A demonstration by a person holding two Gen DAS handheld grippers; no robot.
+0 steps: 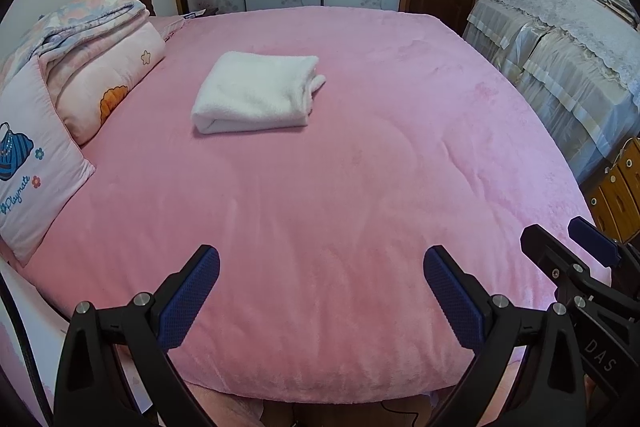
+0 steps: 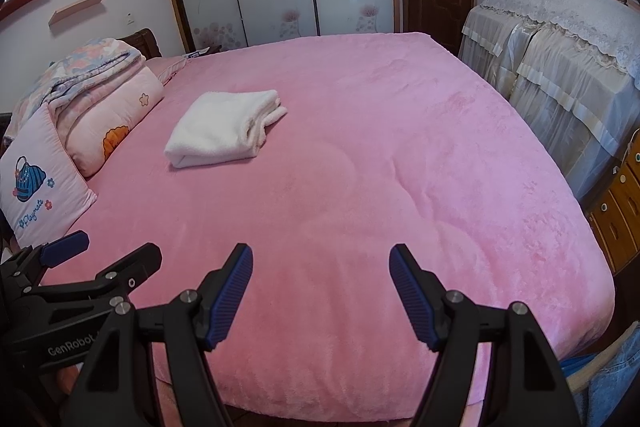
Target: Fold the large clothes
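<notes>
On a bed spread with a pink fleece blanket [image 1: 320, 227], a folded white terry-cloth garment [image 1: 256, 93] lies towards the far left, just beside stacked floral quilts [image 1: 96, 39] and a pink embroidered pillow [image 1: 36, 163]. Above the near edge, the left gripper [image 1: 322, 291] and right gripper [image 2: 321, 291] hover with jaws spread wide, grasping nothing.

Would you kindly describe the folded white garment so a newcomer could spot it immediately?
A pink bed fills the room. The white garment lies folded on it, right of the stacked quilts. Unlike those patterned neighbours, it is plain and fluffy.
</notes>
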